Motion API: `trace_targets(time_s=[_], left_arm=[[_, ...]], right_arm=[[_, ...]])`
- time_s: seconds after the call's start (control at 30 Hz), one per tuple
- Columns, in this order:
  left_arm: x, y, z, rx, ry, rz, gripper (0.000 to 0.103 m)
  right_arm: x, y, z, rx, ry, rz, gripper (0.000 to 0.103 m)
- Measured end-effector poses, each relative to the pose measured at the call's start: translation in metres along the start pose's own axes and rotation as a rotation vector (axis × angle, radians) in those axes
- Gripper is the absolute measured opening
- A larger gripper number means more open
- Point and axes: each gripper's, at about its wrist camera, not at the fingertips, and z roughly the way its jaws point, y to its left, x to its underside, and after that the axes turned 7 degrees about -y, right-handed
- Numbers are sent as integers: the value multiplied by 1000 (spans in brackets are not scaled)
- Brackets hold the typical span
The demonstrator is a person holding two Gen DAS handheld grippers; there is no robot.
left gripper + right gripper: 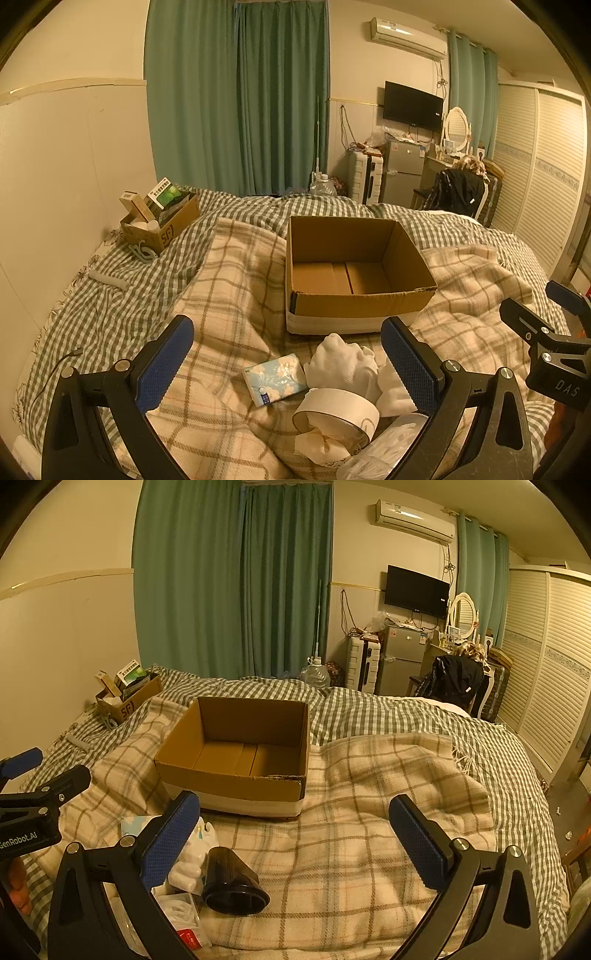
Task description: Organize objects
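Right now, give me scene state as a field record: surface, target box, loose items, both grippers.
surface: bed with plaid blanket
target box: open cardboard box on the blanket, nothing visible inside
loose items: tissue pack, tape roll, white cloth, black cup on its side, all in front of the box
second box: small cardboard box near the wall, already holding items
left gripper: open, holds nothing
right gripper: open, holds nothing

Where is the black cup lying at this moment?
In the right wrist view, the black cup lies on its side on the plaid blanket, lower left, in front of the open cardboard box.
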Motion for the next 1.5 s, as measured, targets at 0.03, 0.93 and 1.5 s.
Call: trace_targets(time_s=[0.03, 0.93, 1.5], left_arm=[[1, 0, 0, 1, 0, -2, 103], [2, -1, 1, 2, 1, 0, 103], [6, -3, 3, 0, 2, 5, 103]], right_arm=[[0, 0, 0, 0, 0, 0, 103], [1, 4, 6, 1, 18, -5, 103], [3, 5, 5, 9, 19, -16, 103]])
